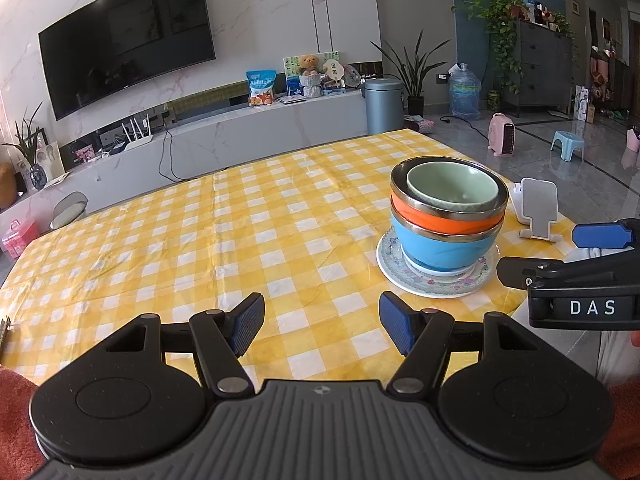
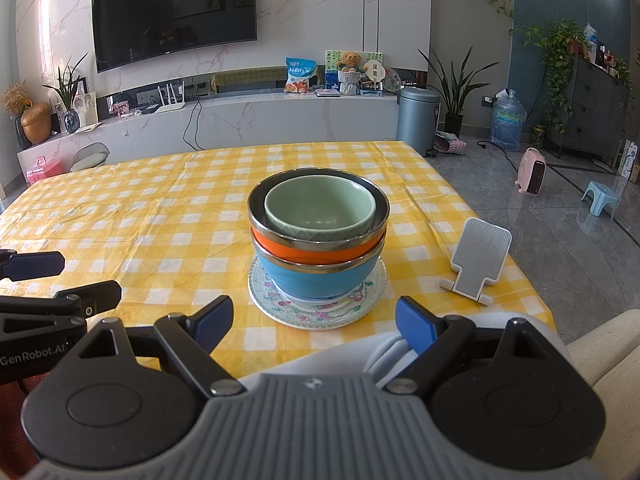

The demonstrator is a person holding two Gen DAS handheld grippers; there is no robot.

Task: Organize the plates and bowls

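right hand-held gripper (image 2: 314, 326): jaws spread wide, nothing between them, sitting at the near edge of the tabletop (image 2: 160, 208)
left hand-held gripper (image 1: 322, 326): also wide and empty, off to the left over bare checked cloth
stack: dead ahead of the right one, just past its fingertips; from the left one it lies ahead and off to the right, so I'd say the right hand is the nearer, better-lined-up one
long axis: none really, everything's round and the stack stands upright
plate (image 2: 318, 312): flowery, at the bottom, carrying the lot
blue bowl (image 2: 316, 278): sits on the plate
orange bowl (image 2: 316, 252): nested in the blue one
green bowl (image 2: 320, 210): nested in the orange, looks empty inside
phone stand (image 2: 478, 260): right of the stack, apart from it
progress: looks pretty much organized already, my guess
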